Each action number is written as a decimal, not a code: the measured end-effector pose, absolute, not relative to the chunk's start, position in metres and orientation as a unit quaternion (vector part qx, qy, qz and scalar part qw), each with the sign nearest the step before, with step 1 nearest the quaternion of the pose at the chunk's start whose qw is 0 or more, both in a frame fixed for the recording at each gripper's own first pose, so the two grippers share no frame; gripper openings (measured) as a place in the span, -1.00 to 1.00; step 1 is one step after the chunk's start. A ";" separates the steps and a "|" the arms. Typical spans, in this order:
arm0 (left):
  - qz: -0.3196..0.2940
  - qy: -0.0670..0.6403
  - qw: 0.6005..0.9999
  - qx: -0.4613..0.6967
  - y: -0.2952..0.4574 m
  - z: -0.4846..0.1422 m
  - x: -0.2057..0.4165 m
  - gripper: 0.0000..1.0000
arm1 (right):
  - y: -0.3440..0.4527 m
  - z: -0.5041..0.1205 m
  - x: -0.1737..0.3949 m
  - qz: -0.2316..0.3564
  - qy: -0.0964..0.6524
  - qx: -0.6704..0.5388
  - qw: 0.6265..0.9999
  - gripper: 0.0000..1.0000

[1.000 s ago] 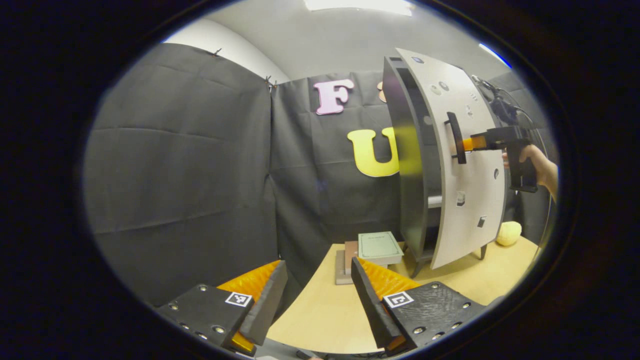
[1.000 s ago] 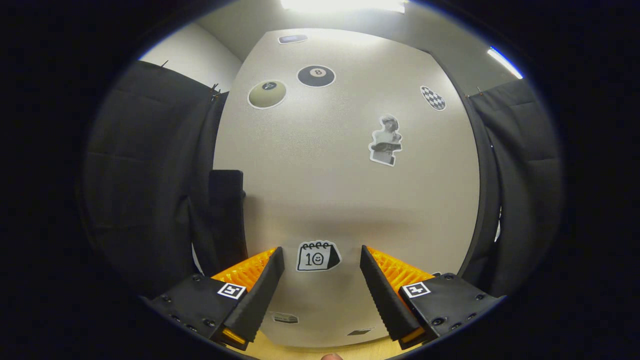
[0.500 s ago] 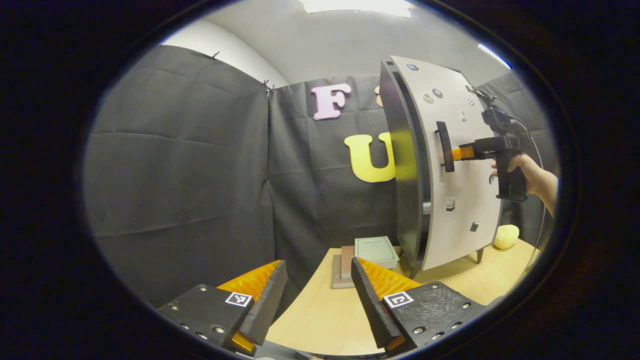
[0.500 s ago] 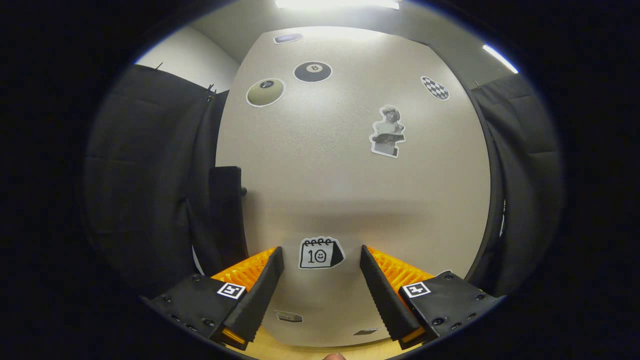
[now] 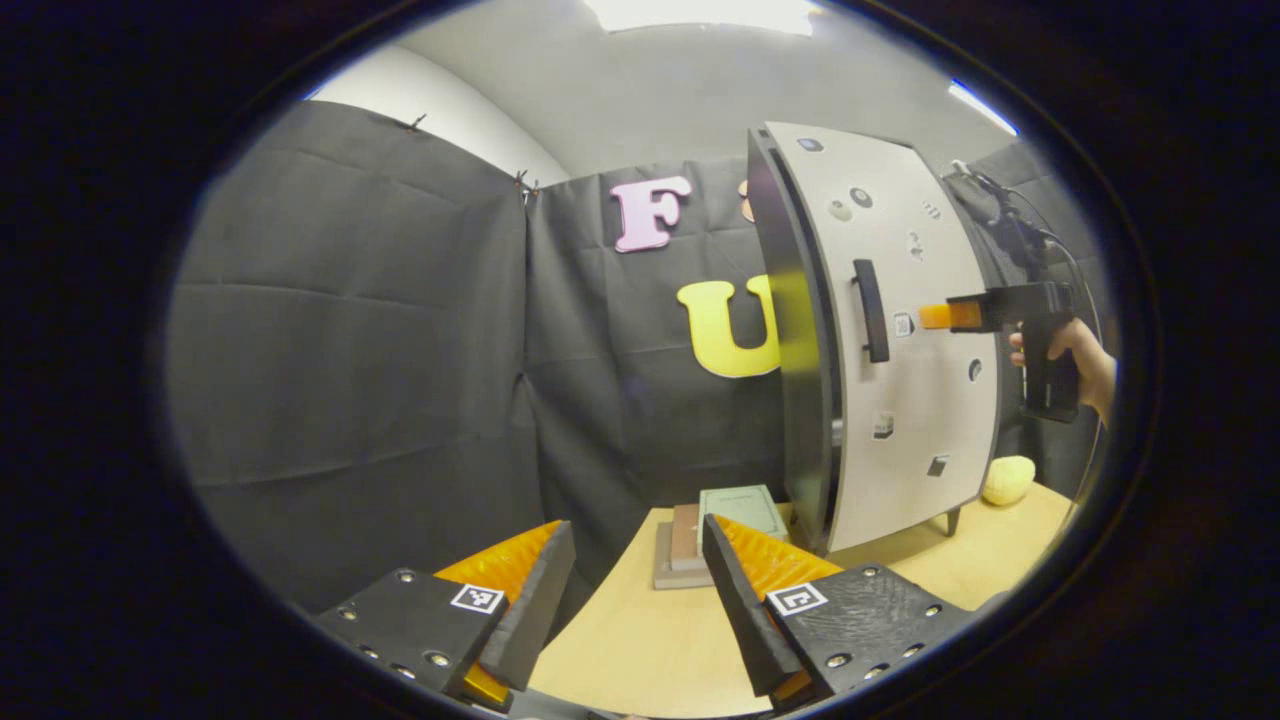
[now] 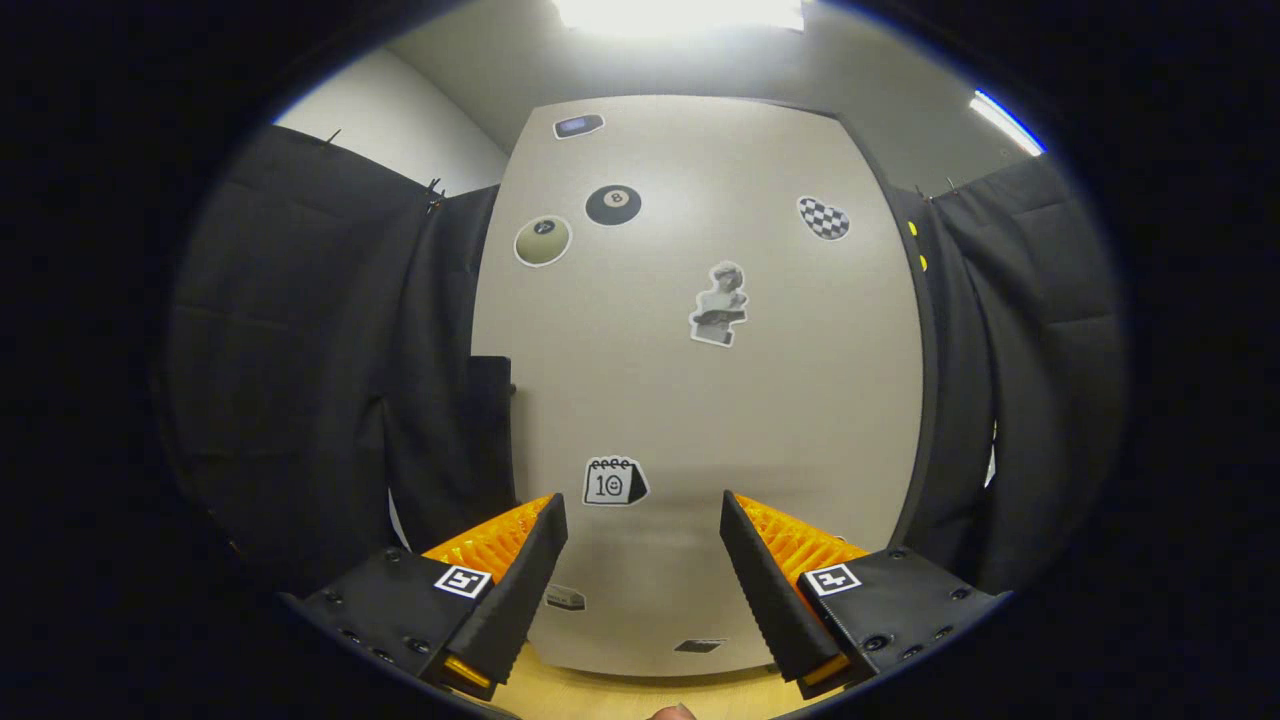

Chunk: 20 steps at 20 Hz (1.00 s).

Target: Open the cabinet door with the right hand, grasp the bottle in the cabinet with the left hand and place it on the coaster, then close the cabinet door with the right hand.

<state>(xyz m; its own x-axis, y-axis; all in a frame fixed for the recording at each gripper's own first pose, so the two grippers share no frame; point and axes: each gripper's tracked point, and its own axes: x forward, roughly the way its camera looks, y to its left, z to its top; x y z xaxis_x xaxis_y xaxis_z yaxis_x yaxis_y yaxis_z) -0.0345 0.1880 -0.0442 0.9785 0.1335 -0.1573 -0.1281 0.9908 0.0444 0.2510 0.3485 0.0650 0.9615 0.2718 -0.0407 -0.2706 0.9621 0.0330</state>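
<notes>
Before cabinet door (image 6: 700,400), right gripper (image 6: 640,560) agape.

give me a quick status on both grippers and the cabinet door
Left gripper open over table. Right gripper open, off cabinet door. Door looks shut, handle free.

You are working over a light wooden table (image 5: 650,640), seen best in the left gripper view. Its bare top runs from the near edge toward the far black cloth wall. At the far left of the table lies a small stack of books (image 5: 715,525), flat, with a pale green one on top and brownish ones under it. Just right of the stack stands the cabinet (image 5: 870,340), resting on the table on short dark legs. Farther right, beside the cabinet's far leg, a pale yellow rounded object (image 5: 1008,480) sits on the table; what it is, you cannot tell.
</notes>
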 end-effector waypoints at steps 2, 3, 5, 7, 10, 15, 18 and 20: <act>0.055 0.071 0.996 0.015 0.172 -0.034 -0.025 0.55 | 0.325 0.069 0.232 0.129 0.016 0.005 0.991 0.95; 0.049 0.065 0.997 0.012 0.162 -0.029 -0.019 0.55 | 0.313 0.072 0.222 0.126 0.012 0.004 0.992 0.95; 0.034 0.057 0.998 0.009 0.140 -0.020 -0.009 0.60 | 0.285 0.078 0.204 0.114 0.004 0.010 0.993 0.97; 0.020 0.051 0.998 0.007 0.120 -0.011 0.000 0.60 | 0.257 0.083 0.185 0.101 -0.004 0.017 0.995 0.90; 0.000 0.046 0.999 0.000 0.087 -0.002 0.011 0.55 | 0.211 0.082 0.162 0.076 -0.006 0.015 0.997 0.99; -0.028 0.038 0.999 -0.005 0.037 0.007 0.024 0.55 | 0.146 0.068 0.131 0.030 -0.007 0.020 0.999 0.98; -0.035 0.030 0.999 -0.001 0.020 0.014 0.024 0.55 | 0.119 0.054 0.118 0.014 -0.001 0.031 0.999 0.97; -0.037 0.030 0.999 0.002 0.014 0.015 0.024 0.55 | 0.108 0.045 0.111 0.008 0.004 0.041 0.999 0.96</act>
